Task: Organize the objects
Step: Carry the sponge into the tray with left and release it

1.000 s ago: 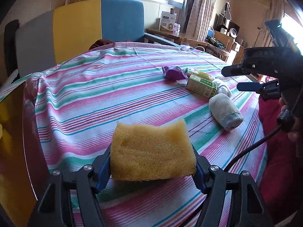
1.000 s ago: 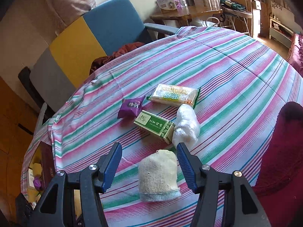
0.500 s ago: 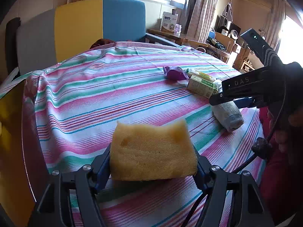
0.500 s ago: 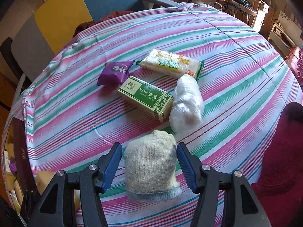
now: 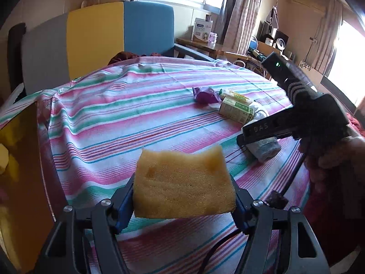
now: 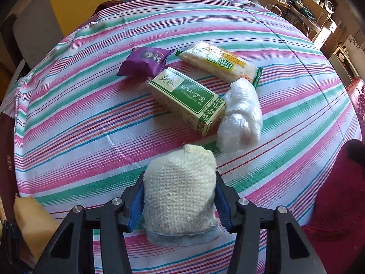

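My left gripper (image 5: pixel 182 196) is shut on a yellow sponge (image 5: pixel 182 185) and holds it above the near edge of the striped tablecloth (image 5: pixel 127 118). My right gripper (image 6: pixel 179 198) has its blue pads against both sides of a rolled cream knit cloth (image 6: pixel 180 191) that lies on the cloth-covered table. In the left wrist view the right gripper (image 5: pixel 241 140) is at the right, down over that roll (image 5: pixel 264 148). Beyond it lie a green and white box (image 6: pixel 187 97), a clear plastic bundle (image 6: pixel 241 114), a purple snack packet (image 6: pixel 144 60) and a yellow-green noodle packet (image 6: pixel 219 62).
A grey, yellow and blue chair (image 5: pixel 95 43) stands behind the round table. A dark red cloth (image 6: pixel 342 194) lies at the table's right edge. A wooden side table (image 5: pixel 205 48) with boxes stands near the window. A yellow-brown surface (image 5: pixel 18 159) is at the left.
My right gripper has moved down and forward over the knit roll and its jaws have closed onto its sides. My left gripper still holds the sponge, nearly in place.
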### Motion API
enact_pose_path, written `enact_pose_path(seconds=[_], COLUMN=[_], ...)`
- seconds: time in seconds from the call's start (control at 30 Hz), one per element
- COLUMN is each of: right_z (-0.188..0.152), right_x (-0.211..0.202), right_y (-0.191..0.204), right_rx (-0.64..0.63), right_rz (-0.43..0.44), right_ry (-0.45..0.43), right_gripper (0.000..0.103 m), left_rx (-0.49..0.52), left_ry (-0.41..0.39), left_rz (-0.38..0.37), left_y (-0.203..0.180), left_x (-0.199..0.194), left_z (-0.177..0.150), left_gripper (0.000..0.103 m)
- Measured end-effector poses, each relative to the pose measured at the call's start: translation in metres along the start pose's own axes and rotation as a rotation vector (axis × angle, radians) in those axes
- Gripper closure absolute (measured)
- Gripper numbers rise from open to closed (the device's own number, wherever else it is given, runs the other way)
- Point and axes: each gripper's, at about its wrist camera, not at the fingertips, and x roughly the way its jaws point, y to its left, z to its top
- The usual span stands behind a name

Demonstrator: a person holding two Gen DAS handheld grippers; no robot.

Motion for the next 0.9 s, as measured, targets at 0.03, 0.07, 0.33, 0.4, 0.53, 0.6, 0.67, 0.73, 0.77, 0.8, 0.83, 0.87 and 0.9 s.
enact_pose_path(seconds=[0.03,0.07,0.33,0.4,0.53,0.6,0.67,0.73,0.77,0.8,0.83,0.87,0.9], right_z=[-0.001,-0.001,-0.006,-0.008,-0.010,-0.011,-0.012,-0.013,-0.013,-0.013,-0.014,-0.014,-0.014], right_x=[0.000,0.000,-0.003,-0.004,-0.006,-0.007,-0.007,-0.008,-0.009,-0.009,-0.009,-0.010,-0.010], right_y=[0.000,0.001,0.002,0.002,0.002,0.002,0.001,-0.001,-0.002,-0.003,-0.004,-0.005,-0.006], right_rx=[-0.005,-0.008,-0.042,-0.051,-0.070,-0.078,-0.083,-0.082,-0.081,-0.082,-0.084,-0.085,-0.086], right_rz=[-0.004,-0.005,-0.007,-0.008,-0.011,-0.009,-0.010,-0.008,-0.006,-0.006,-0.006,-0.006,-0.005], right_ry=[-0.001,-0.001,-0.008,-0.010,-0.014,-0.015,-0.016,-0.016,-0.017,-0.017,-0.017,-0.017,-0.017], right_gripper=[0.048,0.048,0.048,0.048,0.048,0.048,0.048,0.048,0.048,0.048,0.048,0.048,0.048], left_rx=[-0.007,-0.015,-0.207,-0.274,-0.355,-0.398,-0.432,-0.482,-0.507,-0.526,-0.543,-0.550,-0.553], left_ry=[-0.017,-0.031,-0.104,-0.101,-0.064,-0.040,-0.006,0.023,0.038,0.048,0.060,0.074,0.084], left_rz=[-0.003,-0.004,0.078,0.118,0.226,0.262,0.289,0.310,0.308,0.312,0.319,0.320,0.327], left_y=[0.002,0.004,0.078,0.107,0.165,0.192,0.216,0.237,0.246,0.252,0.258,0.263,0.266], left_x=[-0.009,-0.017,-0.075,-0.084,-0.091,-0.090,-0.086,-0.082,-0.078,-0.076,-0.073,-0.070,-0.067], left_z=[0.003,0.005,0.014,0.011,0.001,-0.004,-0.010,-0.015,-0.018,-0.019,-0.021,-0.022,-0.022], left_gripper=[0.032,0.032,0.032,0.032,0.032,0.032,0.032,0.032,0.032,0.032,0.032,0.032,0.031])
